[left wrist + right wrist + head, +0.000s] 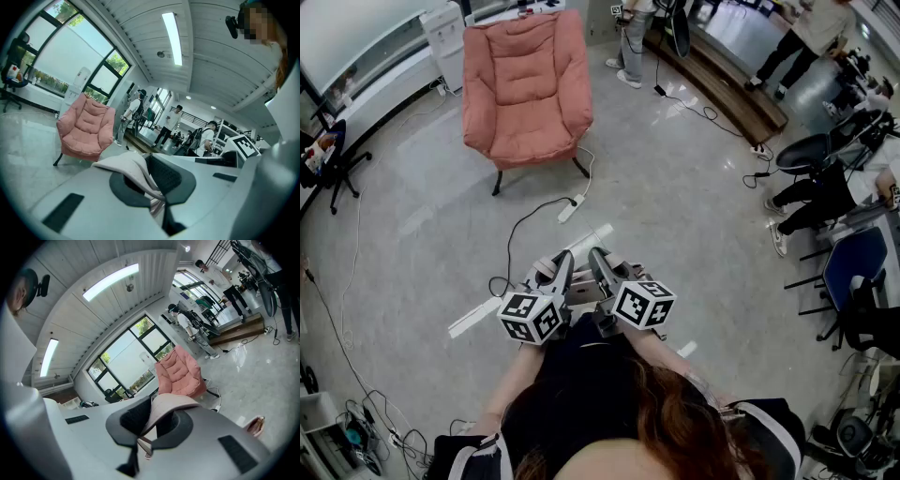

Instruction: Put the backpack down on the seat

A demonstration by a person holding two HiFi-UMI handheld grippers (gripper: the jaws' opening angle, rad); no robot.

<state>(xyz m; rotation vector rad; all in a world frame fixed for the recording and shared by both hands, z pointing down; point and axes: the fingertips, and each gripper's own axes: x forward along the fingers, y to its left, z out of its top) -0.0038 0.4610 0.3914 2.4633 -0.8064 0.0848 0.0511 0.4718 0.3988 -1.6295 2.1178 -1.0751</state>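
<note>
Head view: left tool (561, 272) and right tool (602, 267) sit side by side, each pinched tight on a pale backpack strap (131, 166), with the backpack itself mostly hidden under them. The pink armchair (525, 84) is straight ahead and well apart, neither hand nearer

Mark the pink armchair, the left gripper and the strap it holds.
pink armchair (525, 112): head view, on the seat cushion.
left gripper (563, 262): head view, at its jaw tips.
strap (125, 165): left gripper view, on the pale fabric pinched between the jaws.
</note>
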